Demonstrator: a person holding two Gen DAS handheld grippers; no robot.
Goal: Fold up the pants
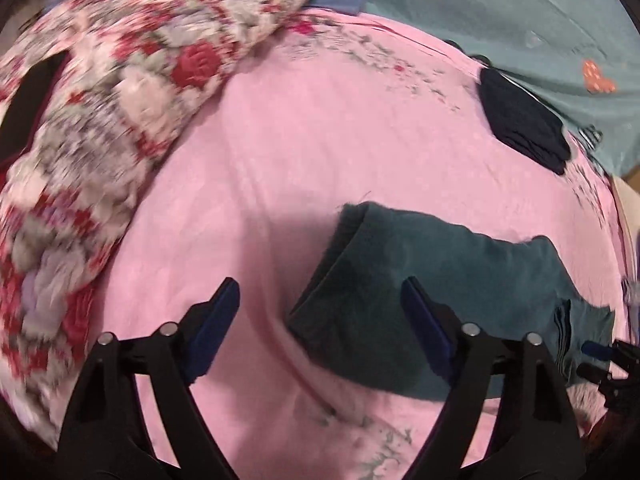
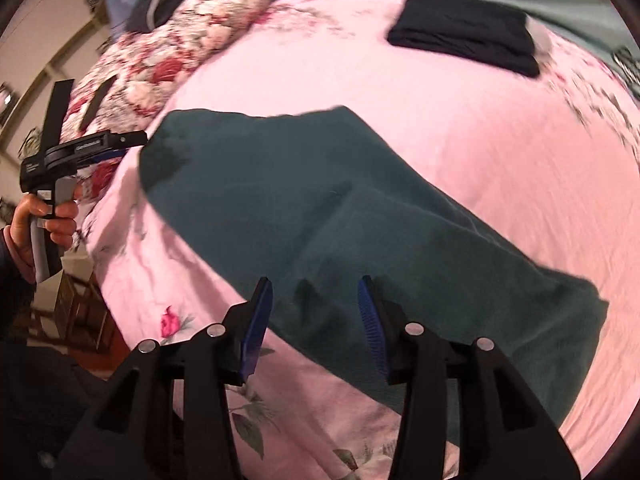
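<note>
Dark teal pants (image 2: 320, 208) lie folded in a long band across the pink bedsheet (image 2: 480, 152). In the left wrist view the pants (image 1: 460, 280) lie at the lower right. My left gripper (image 1: 320, 284) hovers open over their left end, one finger above the sheet and one above the cloth, holding nothing. From the right wrist view, the left gripper (image 2: 120, 144) is at the pants' far left corner, held by a hand (image 2: 40, 216). My right gripper (image 2: 315, 280) stands open over the pants' near edge; a small raised crease sits between its blue pads (image 2: 256, 320), untouched.
A rumpled red-and-white flowered quilt (image 1: 100, 120) fills the left of the bed. A folded dark navy garment (image 2: 464, 32) lies at the far side of the pink sheet. A grey-green cover with heart prints (image 1: 520, 20) lies beyond it. The bed's edge drops off at lower left (image 2: 104, 264).
</note>
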